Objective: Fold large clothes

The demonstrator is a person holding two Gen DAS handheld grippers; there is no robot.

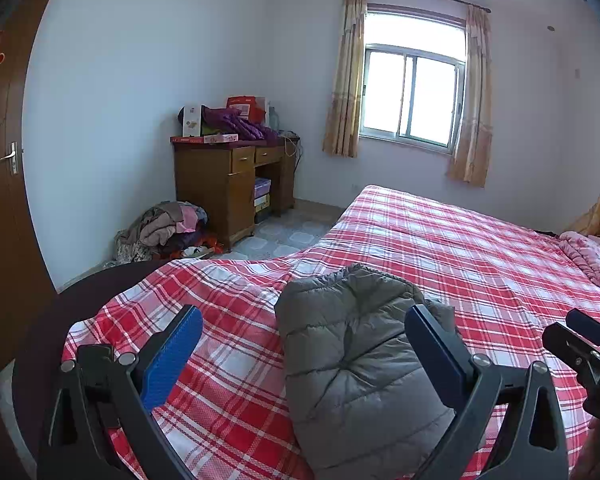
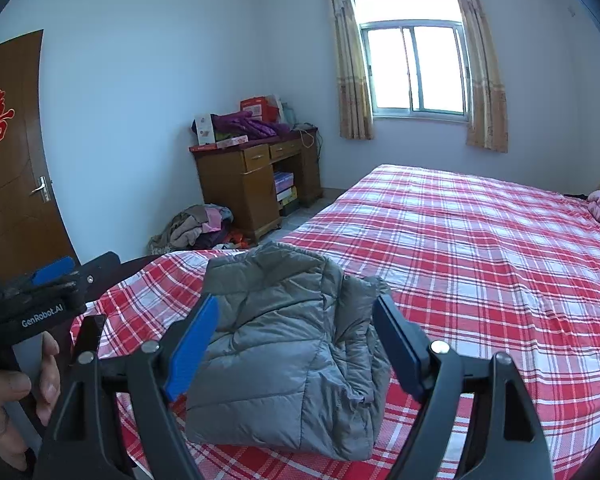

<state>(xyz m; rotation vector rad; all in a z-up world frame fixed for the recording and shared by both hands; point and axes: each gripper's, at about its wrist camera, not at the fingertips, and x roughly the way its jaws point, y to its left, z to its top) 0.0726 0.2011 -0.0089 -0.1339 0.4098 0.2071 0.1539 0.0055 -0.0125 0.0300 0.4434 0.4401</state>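
Grey quilted jacket [image 2: 284, 344] lies folded into a thick bundle on the bed [image 2: 480, 240], near its foot corner, long axis running from the cameras toward the far wall with the desk [image 2: 252, 184]. Boxes sit stacked in that desk's open compartment. Both claws hang above the bed with nothing between their pads: the left claw [image 1: 304, 344] spread wide, the right claw [image 2: 296, 340] likewise wide, each framing the jacket without touching it.
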